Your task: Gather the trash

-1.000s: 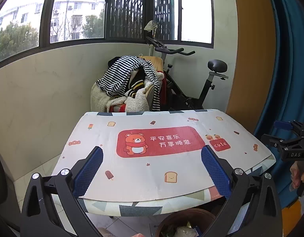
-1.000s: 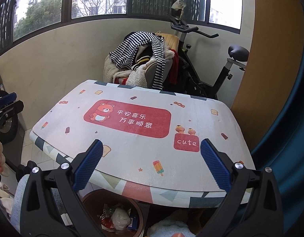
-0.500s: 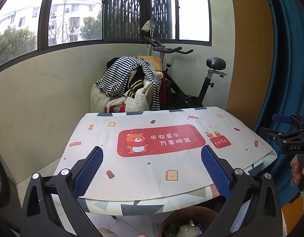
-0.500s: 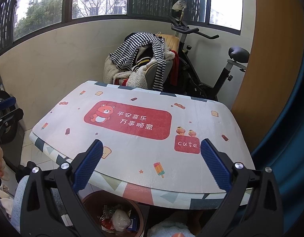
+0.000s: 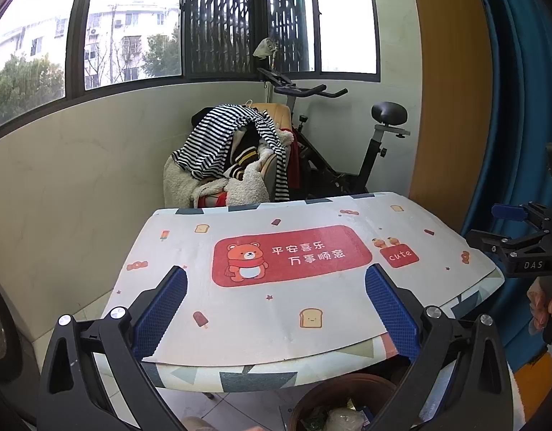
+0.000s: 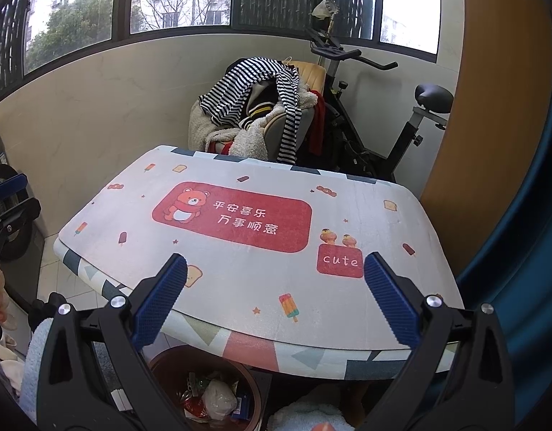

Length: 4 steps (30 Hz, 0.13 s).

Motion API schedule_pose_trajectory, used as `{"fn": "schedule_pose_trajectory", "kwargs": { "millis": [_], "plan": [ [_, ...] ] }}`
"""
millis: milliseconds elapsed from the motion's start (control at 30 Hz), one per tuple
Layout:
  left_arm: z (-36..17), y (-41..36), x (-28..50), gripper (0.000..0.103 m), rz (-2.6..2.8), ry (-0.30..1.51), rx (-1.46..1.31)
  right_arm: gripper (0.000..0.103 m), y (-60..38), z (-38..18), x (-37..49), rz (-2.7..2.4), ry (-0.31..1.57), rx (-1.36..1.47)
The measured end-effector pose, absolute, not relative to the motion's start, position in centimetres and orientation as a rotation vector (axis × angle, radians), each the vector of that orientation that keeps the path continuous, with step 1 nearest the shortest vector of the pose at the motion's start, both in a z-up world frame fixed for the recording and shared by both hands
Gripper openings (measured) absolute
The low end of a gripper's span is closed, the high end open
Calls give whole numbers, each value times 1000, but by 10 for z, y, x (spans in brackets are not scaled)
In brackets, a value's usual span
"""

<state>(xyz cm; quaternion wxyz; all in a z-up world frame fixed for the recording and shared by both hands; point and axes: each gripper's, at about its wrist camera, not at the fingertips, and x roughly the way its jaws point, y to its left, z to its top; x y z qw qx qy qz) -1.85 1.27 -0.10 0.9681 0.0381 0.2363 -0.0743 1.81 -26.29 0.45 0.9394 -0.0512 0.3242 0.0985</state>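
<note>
Little is shifted; both grippers (image 5: pixel 276 305) (image 6: pixel 275 298) are held wide, empty; bin (image 6: pixel 161 366) at 6 o'clock should be checked before stopping

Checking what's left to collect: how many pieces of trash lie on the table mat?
0. The mat shows only printed pictures; trash shows only in the brown bin under the table's near edge. Both tongs are open.

A home, likely an enclosed balcony room: a black exercise bike (image 5: pixel 351 151) by the windows, a chair heaped with striped and fleecy clothes (image 5: pixel 233 158), and a table under a cartoon-bear mat (image 6: pixel 240 273).
</note>
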Motion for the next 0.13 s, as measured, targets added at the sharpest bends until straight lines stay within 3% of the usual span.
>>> {"fn": "schedule_pose_trajectory", "kwargs": {
  "millis": [133],
  "plan": [
    [0, 12, -18, 97, -143, 478, 83, 97, -263, 4, 18, 201, 662, -104]
  ]
}}
